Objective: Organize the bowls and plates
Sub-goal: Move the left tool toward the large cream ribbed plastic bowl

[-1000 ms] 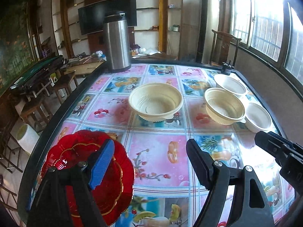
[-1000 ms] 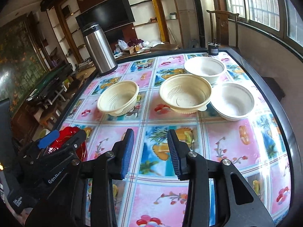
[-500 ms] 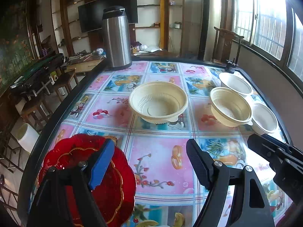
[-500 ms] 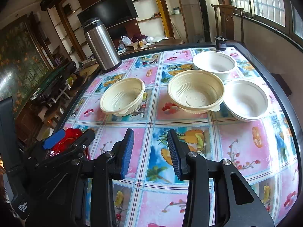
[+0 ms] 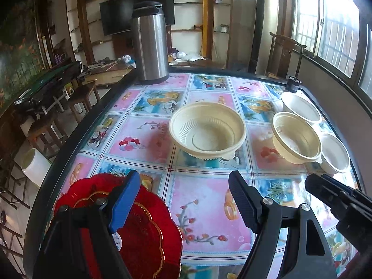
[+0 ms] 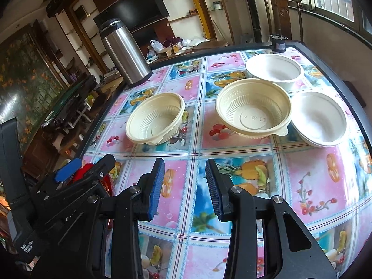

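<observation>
Left gripper (image 5: 183, 202): mine, jaws spread wide, nothing between them, hanging over the near edge of the surface (image 5: 209, 200).
Right gripper (image 6: 183, 183): mine too, jaws part open with a narrow gap, empty, pointing down at the bare cloth.
Red plate (image 5: 144, 227): right under my left jaw at the near left corner, glossy, scalloped rim. Looks like glass or hard plastic, so I judge it slippery and chippable; take it by the rim, pinching across the edge.
Cream ribbed bowls: 2 of them, 1 mid-surface (image 6: 155, 118), 1 to its right (image 6: 253, 109), well apart from each other.
White bowls: 2 more, the far one (image 6: 274, 69) and the near one (image 6: 318, 118), both just beside the right cream bowl.
Handling: thin, light plastic, I reckon; walls will flex, so a gentle grip over the rim, 1 jaw inside, 1 outside.
Thermos (image 5: 151, 44): upright at the far left, out of my way.
Plan: like bowls look made to nest.
</observation>
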Demonstrator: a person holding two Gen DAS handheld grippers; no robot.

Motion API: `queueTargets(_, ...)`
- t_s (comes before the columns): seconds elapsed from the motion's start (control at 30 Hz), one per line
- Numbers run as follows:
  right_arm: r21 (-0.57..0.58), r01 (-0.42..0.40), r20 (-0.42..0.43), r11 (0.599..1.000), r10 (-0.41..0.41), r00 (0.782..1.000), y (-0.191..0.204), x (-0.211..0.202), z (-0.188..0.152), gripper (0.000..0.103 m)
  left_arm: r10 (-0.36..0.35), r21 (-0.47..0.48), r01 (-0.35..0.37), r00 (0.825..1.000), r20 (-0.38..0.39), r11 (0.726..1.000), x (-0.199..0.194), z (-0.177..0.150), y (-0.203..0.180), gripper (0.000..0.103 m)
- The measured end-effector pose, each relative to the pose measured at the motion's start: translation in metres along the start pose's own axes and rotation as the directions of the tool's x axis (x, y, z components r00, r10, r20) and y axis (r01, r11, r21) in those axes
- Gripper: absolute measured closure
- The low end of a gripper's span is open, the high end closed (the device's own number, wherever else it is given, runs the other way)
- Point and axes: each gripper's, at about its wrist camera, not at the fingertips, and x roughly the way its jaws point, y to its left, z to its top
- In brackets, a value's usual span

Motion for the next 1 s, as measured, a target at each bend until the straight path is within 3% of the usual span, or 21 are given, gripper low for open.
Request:
queueTargets(0.1,-0.002,0.012,-0.001,1.000,-0.012,1.000,0.002,0.003,0.002,0.050,0.000,0.003,0.000,1.000,-0.011,1.000,0.003,0.001,0.001,0.024)
queueTargets(0.13,-0.001,0.011,0.001,1.000,-0.011,1.000,0.002,0.003,0.002,0.049,-0.001,0.003,0.001,1.000,-0.013,1.000,0.005,0.002,0.002,0.024)
queueTargets(1.0,-0.004,0.019,-0.015,1.000,-0.019,1.000,0.006,0.022,0.010,0.049,0.007,-0.017,-0.008,1.000,-0.028,1.000,0.023,0.016,0.015,0.024)
